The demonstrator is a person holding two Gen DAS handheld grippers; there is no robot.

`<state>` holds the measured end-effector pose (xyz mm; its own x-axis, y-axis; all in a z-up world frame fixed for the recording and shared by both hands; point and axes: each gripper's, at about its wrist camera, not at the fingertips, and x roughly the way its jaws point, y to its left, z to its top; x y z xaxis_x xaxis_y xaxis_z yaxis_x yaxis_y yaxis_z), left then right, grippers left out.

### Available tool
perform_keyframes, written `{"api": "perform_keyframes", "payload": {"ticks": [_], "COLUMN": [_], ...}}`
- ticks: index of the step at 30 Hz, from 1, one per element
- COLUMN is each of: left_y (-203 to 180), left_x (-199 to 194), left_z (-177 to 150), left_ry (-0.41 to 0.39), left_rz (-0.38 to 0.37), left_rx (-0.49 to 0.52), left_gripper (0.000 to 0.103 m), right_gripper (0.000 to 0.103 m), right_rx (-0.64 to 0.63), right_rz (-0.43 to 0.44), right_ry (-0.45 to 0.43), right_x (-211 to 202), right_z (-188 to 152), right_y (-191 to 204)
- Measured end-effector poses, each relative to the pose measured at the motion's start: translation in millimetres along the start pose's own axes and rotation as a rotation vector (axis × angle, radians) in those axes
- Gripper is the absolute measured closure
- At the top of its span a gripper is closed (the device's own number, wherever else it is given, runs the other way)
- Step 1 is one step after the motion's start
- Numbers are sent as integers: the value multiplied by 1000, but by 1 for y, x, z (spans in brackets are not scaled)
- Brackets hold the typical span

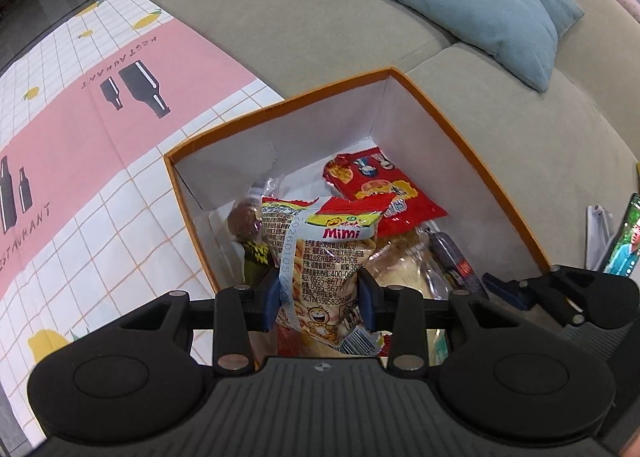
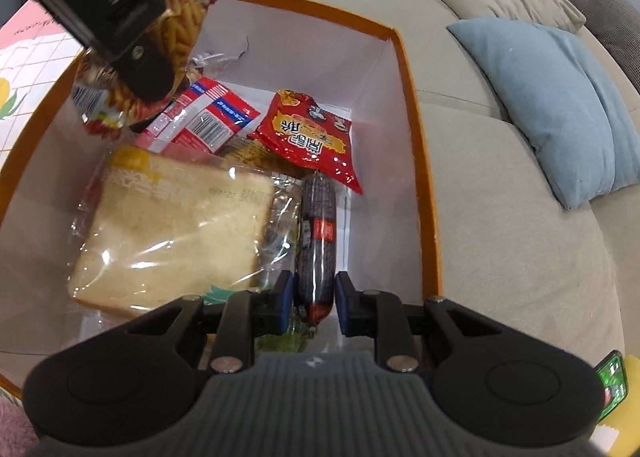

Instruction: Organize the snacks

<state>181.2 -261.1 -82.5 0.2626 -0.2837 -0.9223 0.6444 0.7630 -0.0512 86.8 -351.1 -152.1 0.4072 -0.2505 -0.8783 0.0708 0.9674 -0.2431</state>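
- Left gripper (image 1: 318,299) is clamped on the Mimi bag (image 1: 320,257), held above the orange box (image 1: 472,145); the bag's long axis runs forward along the fingers, its far end over the box interior.
- Right gripper (image 2: 310,299) sits low inside the box (image 2: 416,105), pads straddling the near end of the sausage (image 2: 318,233). A thin gap shows on both sides, so we judge it apart, not gripping.
- The sausage lies lengthwise straight ahead of the right gripper, between the bread (image 2: 172,233) and the right wall, its far end touching the red packet (image 2: 310,133).
- Judgement: the bag hangs toward the box's left rear, well apart from the right gripper; lowering it there looks unobstructed.
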Motion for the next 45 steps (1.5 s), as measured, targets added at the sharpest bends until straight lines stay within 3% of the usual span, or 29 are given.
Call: {"api": "perform_keyframes", "payload": {"ticks": [4, 8, 11, 15, 22, 32, 39, 45], "left_y": [2, 5, 7, 8, 11, 26, 45, 61], "left_x": [5, 8, 12, 18, 9, -73, -126, -153], "left_z": [8, 15, 19, 21, 11, -35, -90, -135], "left_ry": [-7, -25, -42, -47, -85, -272, -363, -383], "left_rz": [-4, -7, -3, -45, -31, 106, 233, 325], "left_rx": [-5, -15, -17, -18, -13, 19, -13, -82], "left_gripper": [60, 59, 56, 36, 36, 36, 36, 36], "right_gripper": [63, 56, 53, 52, 48, 27, 24, 22], "right_rx": [-19, 8, 23, 30, 33, 82, 112, 132], "right_rz": [-26, -10, 2, 8, 30, 99, 171, 222], "right_ry": [-37, -72, -85, -87, -81, -168, -271, -349], "right_x": [-4, -12, -14, -13, -12, -54, -107, -146], "right_z": [6, 15, 21, 24, 25, 32, 35, 29], "right_y": [-1, -7, -7, -4, 3, 10, 29, 52]}}
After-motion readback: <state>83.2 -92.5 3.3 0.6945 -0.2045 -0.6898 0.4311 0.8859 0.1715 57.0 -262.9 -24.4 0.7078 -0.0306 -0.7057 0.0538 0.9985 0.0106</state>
